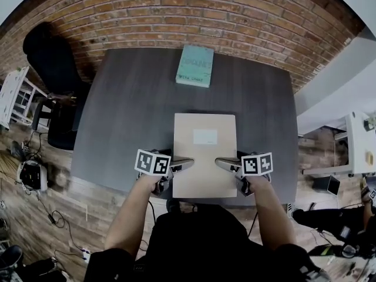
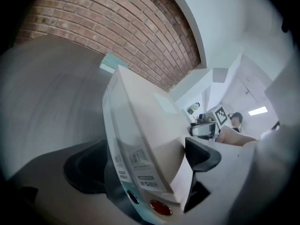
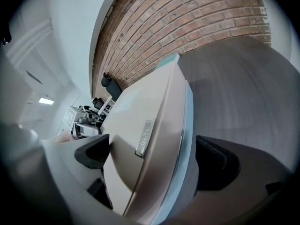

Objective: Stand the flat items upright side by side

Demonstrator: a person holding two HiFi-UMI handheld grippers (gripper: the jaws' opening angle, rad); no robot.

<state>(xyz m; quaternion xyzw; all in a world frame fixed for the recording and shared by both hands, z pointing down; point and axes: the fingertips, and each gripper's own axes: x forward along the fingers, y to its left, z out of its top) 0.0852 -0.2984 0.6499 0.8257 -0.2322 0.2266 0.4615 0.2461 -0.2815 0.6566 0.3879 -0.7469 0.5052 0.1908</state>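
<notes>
The beige flat box point(image 1: 204, 157) lies flat at the bench's point(image 1: 117, 116) near edge, with a white label point(image 1: 205, 136) on top. Its barcode sticker point(image 2: 136, 158) is too small to read. The left tool point(image 1: 183, 164) and right tool point(image 1: 225, 163) straddle the box's side edges with jaws apart, not clamped. A teal book point(image 1: 195, 65), its print illegible, lies flat well beyond.

A dark grey counter point(image 1: 117, 110) stands with its far edge by a brick wall point(image 1: 176, 10). Left of it, a black chair point(image 1: 50, 60) sits near a white rack point(image 1: 14, 96). Cables point(image 1: 50, 216) and a white device point(image 1: 30, 175) lie on the wooden floor point(image 1: 100, 204). A white desk point(image 1: 355, 140) stands at the right.
</notes>
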